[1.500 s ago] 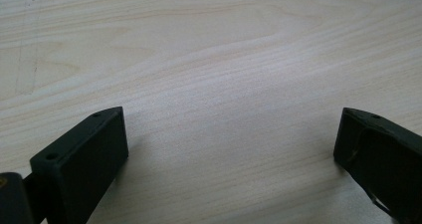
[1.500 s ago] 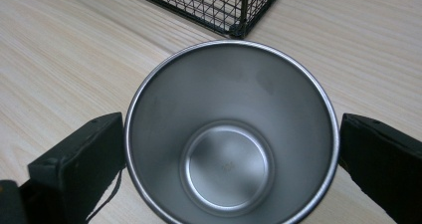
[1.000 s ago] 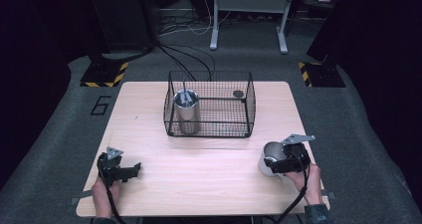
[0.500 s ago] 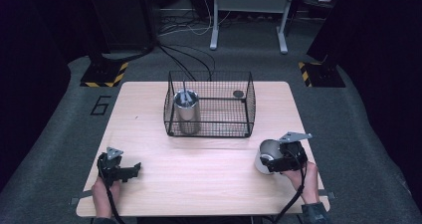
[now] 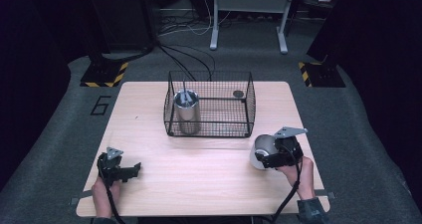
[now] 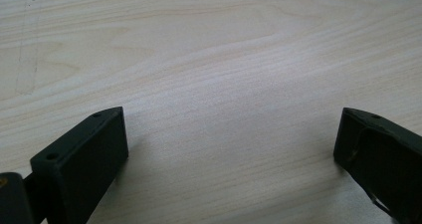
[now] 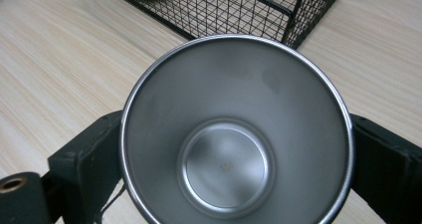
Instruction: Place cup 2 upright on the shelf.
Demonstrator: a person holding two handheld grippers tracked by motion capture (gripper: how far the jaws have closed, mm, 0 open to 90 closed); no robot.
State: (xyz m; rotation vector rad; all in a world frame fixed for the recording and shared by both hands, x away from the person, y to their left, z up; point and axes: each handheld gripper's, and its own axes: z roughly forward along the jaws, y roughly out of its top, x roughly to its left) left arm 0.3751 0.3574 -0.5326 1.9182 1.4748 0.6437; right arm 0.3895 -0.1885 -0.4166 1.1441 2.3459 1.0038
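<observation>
Currently the right gripper [image 5: 271,157] grasps a steel cup [image 7: 234,134] beside the wire basket [image 5: 209,129]; the left gripper [image 6: 231,154] rests released on the counter [image 5: 199,169]; probable next move: lift the cup over the basket rim.

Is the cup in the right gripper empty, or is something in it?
Empty. The right gripper view looks straight into the cup, held between the right gripper's jaws, and its bare metal bottom shows with nothing on it.

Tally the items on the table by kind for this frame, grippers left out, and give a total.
Metal cups: 2, one standing in the basket, one held between the right gripper's fingers
Wire baskets: 1
Small dark round items in the basket's far right corner, too small to identify: 1
Total: 4
</observation>
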